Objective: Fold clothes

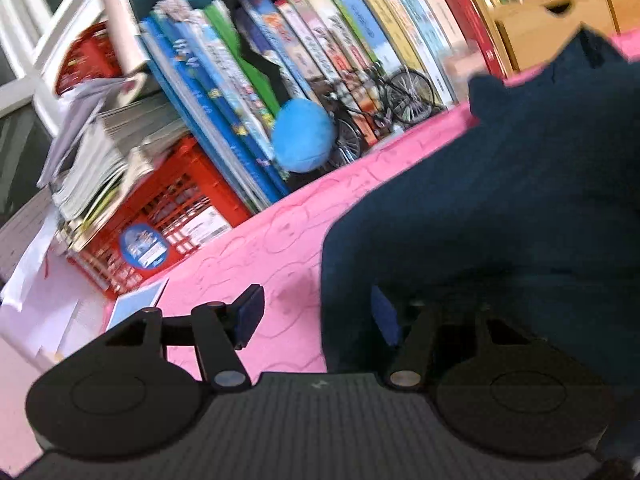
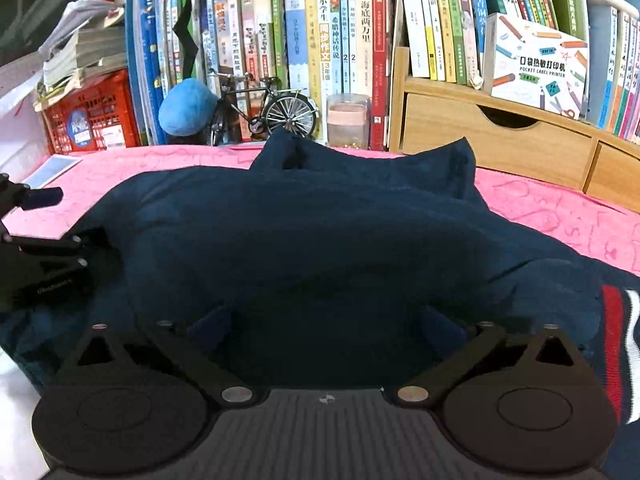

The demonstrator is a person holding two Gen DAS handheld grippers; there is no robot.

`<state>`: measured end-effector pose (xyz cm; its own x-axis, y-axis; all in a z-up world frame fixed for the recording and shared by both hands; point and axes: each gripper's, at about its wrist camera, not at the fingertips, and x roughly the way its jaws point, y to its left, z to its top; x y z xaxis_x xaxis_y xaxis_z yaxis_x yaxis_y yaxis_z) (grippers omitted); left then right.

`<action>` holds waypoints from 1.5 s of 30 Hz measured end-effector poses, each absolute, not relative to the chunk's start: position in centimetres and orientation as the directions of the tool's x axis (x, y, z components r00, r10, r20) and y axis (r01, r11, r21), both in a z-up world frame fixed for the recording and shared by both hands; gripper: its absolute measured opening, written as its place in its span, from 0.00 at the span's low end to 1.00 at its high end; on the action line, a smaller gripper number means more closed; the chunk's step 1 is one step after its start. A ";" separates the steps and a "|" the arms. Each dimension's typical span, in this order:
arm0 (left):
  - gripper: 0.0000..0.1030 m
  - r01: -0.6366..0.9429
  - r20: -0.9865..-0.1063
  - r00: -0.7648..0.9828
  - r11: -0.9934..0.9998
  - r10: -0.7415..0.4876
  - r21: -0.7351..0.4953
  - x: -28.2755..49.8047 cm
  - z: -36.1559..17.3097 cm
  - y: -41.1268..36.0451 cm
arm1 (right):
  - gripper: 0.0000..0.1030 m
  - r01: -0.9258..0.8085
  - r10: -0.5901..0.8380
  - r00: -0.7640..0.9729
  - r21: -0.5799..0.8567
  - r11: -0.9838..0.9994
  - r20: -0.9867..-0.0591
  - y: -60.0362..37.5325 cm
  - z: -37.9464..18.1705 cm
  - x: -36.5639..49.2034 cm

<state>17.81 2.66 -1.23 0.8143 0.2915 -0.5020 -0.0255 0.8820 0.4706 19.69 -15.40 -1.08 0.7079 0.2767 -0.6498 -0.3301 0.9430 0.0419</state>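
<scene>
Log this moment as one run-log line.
task: fold clothes | navy garment: bunched on pink cover | left tongs: open, at garment's edge | right tongs: open wide over garment, nothing gripped

Each gripper, left gripper (image 1: pixel 316 316) and right gripper (image 2: pixel 326 330), has 2 black linkage fingers with silver pivot screws, blue pads and a ribbed grey body.

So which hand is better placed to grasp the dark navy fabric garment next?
Right, probably: the right gripper is open directly over the dark navy fabric garment; the left gripper straddles only its edge.
</scene>
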 end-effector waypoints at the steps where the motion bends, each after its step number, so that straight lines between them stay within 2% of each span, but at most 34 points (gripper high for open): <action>1: 0.56 -0.010 -0.502 0.831 0.909 0.239 0.417 16.0 -0.2 3.0 | 1.00 -0.334 0.294 0.693 0.069 0.940 -0.659 -16.1 -0.7 18.6; 4: 0.70 0.069 -0.496 0.864 0.956 0.085 0.284 10.3 2.3 3.6 | 1.00 -0.416 0.413 0.649 0.156 0.896 -0.639 -18.7 0.4 13.5; 5: 0.73 0.106 -0.492 0.869 0.955 0.047 0.277 8.6 2.6 3.3 | 1.00 -0.458 0.439 0.647 0.143 0.877 -0.623 -19.3 0.5 11.1; 8: 0.76 0.199 -0.491 0.871 0.933 -0.028 0.300 4.1 2.1 2.3 | 1.00 -0.501 0.396 0.667 0.013 0.865 -0.631 -20.5 -0.1 5.0; 12: 0.78 0.189 -0.562 0.826 0.924 0.034 0.334 1.7 -1.2 3.1 | 1.00 -0.490 0.377 0.705 -0.028 0.871 -0.601 -23.2 -1.2 -1.2; 16: 0.78 0.032 -0.508 0.843 0.928 0.174 0.372 -1.1 -1.9 6.0 | 1.00 -0.362 0.298 0.756 0.006 0.932 -0.583 -27.2 -1.6 -4.3; 19: 0.76 -0.060 -0.473 0.834 0.898 0.285 0.435 -3.5 -1.8 7.2 | 1.00 -0.203 0.160 0.811 -0.014 0.979 -0.562 -30.0 -1.6 -6.5; 20: 0.76 -0.065 -0.469 0.835 0.899 0.286 0.433 -4.5 -1.7 7.2 | 1.00 -0.145 0.119 0.820 -0.002 0.989 -0.560 -30.9 -1.5 -7.3; 21: 0.76 -0.058 -0.464 0.845 0.908 0.266 0.414 -5.8 -1.4 7.2 | 1.00 -0.087 0.078 0.826 0.010 0.996 -0.558 -31.8 -1.4 -8.1; 24: 0.77 -0.015 -0.449 0.876 0.942 0.173 0.334 -10.0 -0.9 6.2 | 1.00 -0.052 0.080 0.841 0.066 0.996 -0.535 -33.3 -1.5 -11.2; 29: 0.82 0.067 -0.402 0.913 0.945 0.071 0.319 -14.8 -1.3 2.0 | 1.00 -0.114 0.098 0.866 -0.002 0.994 -0.490 -31.2 -2.1 -15.9; 34: 0.88 0.121 -0.356 0.934 0.960 -0.024 0.253 -15.3 -1.6 -2.1 | 1.00 -0.260 0.232 0.877 -0.010 0.966 -0.420 -26.3 -1.8 -17.2; 36: 0.88 0.114 -0.355 0.934 0.966 -0.025 0.232 -14.5 -2.2 -3.1 | 1.00 -0.299 0.283 0.888 0.011 0.954 -0.362 -24.7 -2.0 -16.9; 39: 0.89 0.091 -0.415 0.910 0.978 -0.004 0.190 -13.0 -3.9 -3.5 | 1.00 -0.314 0.301 0.915 -0.007 0.949 -0.270 -22.3 -3.4 -16.1; 41: 0.95 0.072 -0.406 0.913 0.991 -0.019 0.116 -12.7 -4.4 -2.4 | 1.00 -0.299 0.284 0.923 -0.018 0.954 -0.260 -21.6 -4.6 -15.7; 45: 1.00 0.043 -0.431 0.902 0.998 -0.024 0.035 -12.2 -4.6 -0.8 | 1.00 -0.279 0.267 0.933 -0.014 0.960 -0.239 -22.4 -5.4 -15.7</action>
<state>-12.19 -0.77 -4.56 0.9021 -0.0238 -0.4308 0.0430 0.9985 0.0349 -15.69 -22.35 -5.42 0.9335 0.2672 -0.2391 -0.2786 0.9603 -0.0143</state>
